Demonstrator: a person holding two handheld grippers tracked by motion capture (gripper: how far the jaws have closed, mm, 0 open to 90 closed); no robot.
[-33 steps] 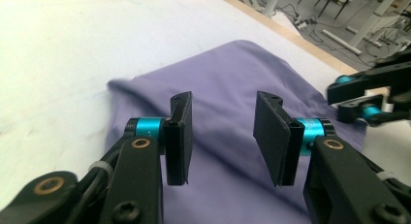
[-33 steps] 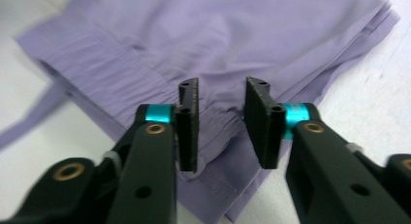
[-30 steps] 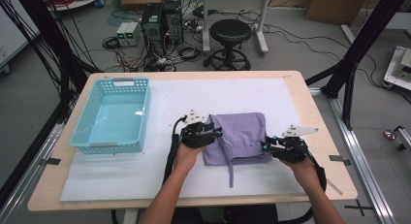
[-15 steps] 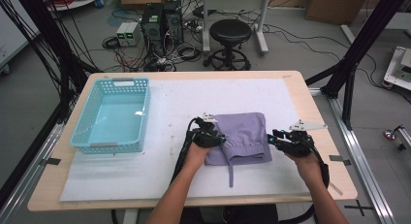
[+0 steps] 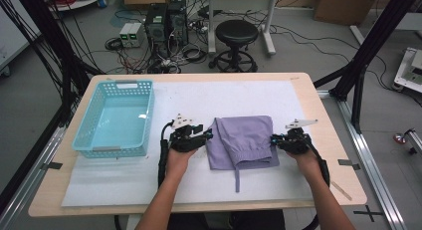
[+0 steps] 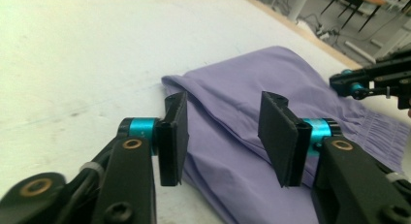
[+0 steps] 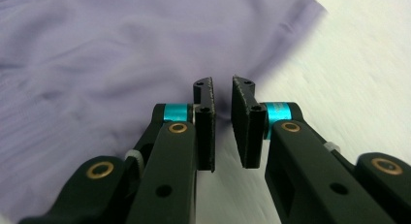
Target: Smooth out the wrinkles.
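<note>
Both grippers have slid toward the right of the frame since a second ago, and the purple garment [image 5: 244, 142] has gone from a squarish fold to a tidier, narrower one at the centre of the white mat [image 5: 124, 175] on the table [image 5: 54, 190]. Left gripper [image 5: 204, 135] sits just at the garment's left edge, jaws wide apart with the cloth's edge lying between and beneath them in the left gripper view [image 6: 223, 136]. Right gripper [image 5: 274, 139] is at the garment's right edge, jaws nearly together with a slim gap; in the right gripper view [image 7: 222, 95] nothing looks pinched between them, the cloth lying just beyond the tips. A drawstring [image 5: 237, 177] trails from the garment toward the bottom of the frame. Teal basket [image 5: 89, 140] sits at the left of the table, well apart from it all. No readable writing or labels anywhere that I can make out.
</note>
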